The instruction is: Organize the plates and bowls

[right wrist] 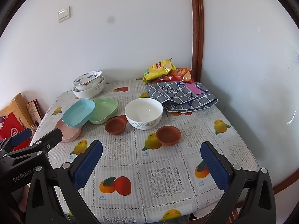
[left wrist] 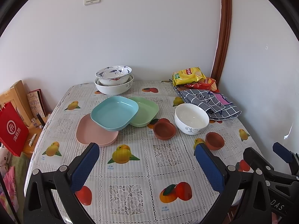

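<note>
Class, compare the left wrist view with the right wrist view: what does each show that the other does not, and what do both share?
Only the left wrist view shows the white pen-like item on the side table, and its own open left gripper.

Only the right wrist view shows the wall's brown baseboard, and its own open right gripper.

Both share the blue plate, white bowl, two brown cups and snack bags.

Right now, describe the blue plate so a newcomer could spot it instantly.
Start at the stacked bowls by the back wall of the table and come toward the camera to three overlapping square plates. The blue plate is the middle one, tilted, lying on the pink plate and the green plate. It alone is on top.
</note>
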Available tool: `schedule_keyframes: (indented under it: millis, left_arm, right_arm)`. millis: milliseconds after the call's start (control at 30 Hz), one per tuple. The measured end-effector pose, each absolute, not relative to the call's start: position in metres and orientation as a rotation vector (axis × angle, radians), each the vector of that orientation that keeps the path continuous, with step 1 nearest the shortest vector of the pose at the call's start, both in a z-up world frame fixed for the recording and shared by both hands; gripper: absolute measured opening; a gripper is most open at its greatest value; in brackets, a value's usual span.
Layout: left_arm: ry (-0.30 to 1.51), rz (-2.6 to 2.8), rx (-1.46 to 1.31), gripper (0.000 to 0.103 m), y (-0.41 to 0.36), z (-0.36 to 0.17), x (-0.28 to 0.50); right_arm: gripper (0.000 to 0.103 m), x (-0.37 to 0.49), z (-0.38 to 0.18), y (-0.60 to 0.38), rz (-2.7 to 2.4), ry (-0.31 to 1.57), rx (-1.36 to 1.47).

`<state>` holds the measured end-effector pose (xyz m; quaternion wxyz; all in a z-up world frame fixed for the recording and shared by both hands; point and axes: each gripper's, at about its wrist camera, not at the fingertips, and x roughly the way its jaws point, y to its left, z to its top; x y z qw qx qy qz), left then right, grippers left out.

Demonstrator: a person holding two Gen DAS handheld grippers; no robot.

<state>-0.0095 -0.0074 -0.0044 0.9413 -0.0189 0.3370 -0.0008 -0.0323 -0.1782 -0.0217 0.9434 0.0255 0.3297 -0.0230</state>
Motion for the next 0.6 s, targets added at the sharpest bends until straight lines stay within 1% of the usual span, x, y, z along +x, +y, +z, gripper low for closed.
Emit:
schedule_keyframes:
  millis: [600]
  left_arm:
    - [0.689, -0.003, -0.040, 0.103, -0.0088, -0.0046, -0.0110]
  right_arm:
    - [0.103, -0.0330, -0.0207, -0.1785, -0.046, 0.665, 0.057]
